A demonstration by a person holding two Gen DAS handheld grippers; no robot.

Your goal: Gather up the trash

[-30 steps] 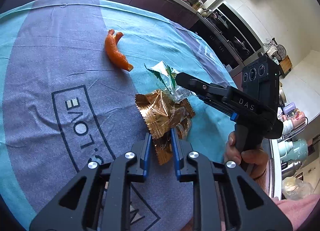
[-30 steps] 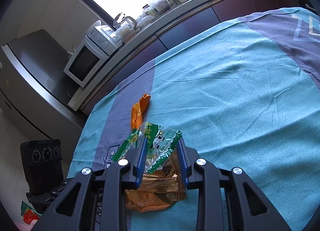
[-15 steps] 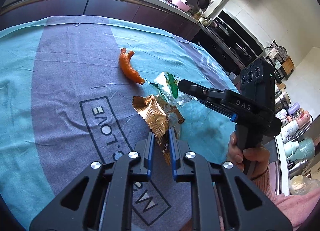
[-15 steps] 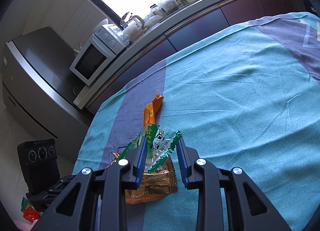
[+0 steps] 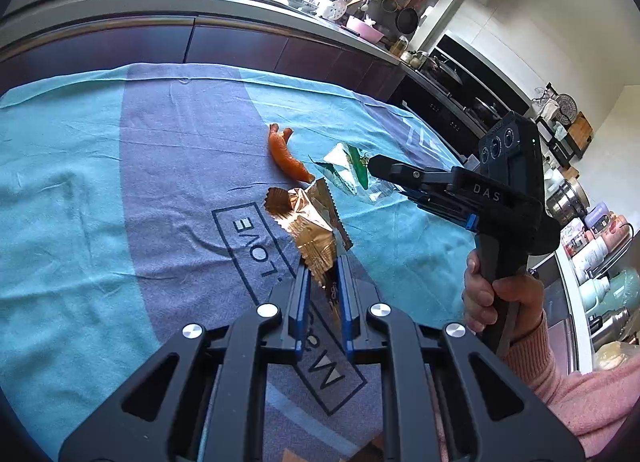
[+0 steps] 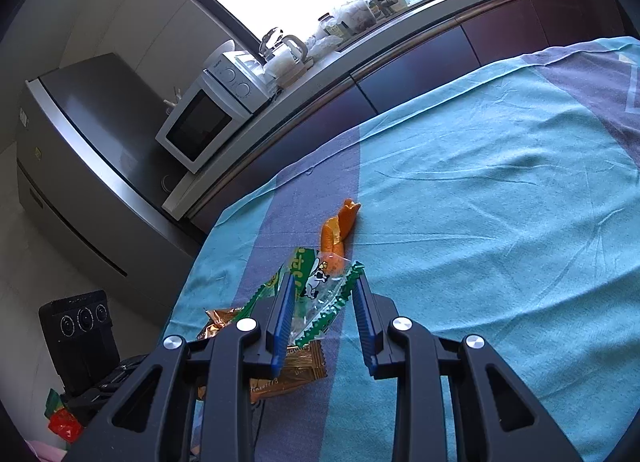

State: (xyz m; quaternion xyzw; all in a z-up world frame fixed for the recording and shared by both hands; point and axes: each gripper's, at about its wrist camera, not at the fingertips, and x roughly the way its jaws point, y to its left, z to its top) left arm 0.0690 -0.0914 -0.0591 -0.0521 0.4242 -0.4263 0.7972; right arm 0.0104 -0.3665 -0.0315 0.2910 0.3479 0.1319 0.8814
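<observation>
Gold wrapper [image 5: 310, 227] pinched in your left gripper [image 5: 323, 262] over the tablecloth [image 5: 120, 181], green wrapper [image 6: 320, 290] between your right gripper's [image 6: 324, 290] part-open fingers, orange peel [image 5: 285, 153] just beyond.

"DAS" on right hand-held gripper [image 5: 374, 165]; "LOVE" on tablecloth [image 5: 80, 189].

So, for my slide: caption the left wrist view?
Left gripper pinching a gold wrapper while the right gripper reaches a green wrapper.
</observation>
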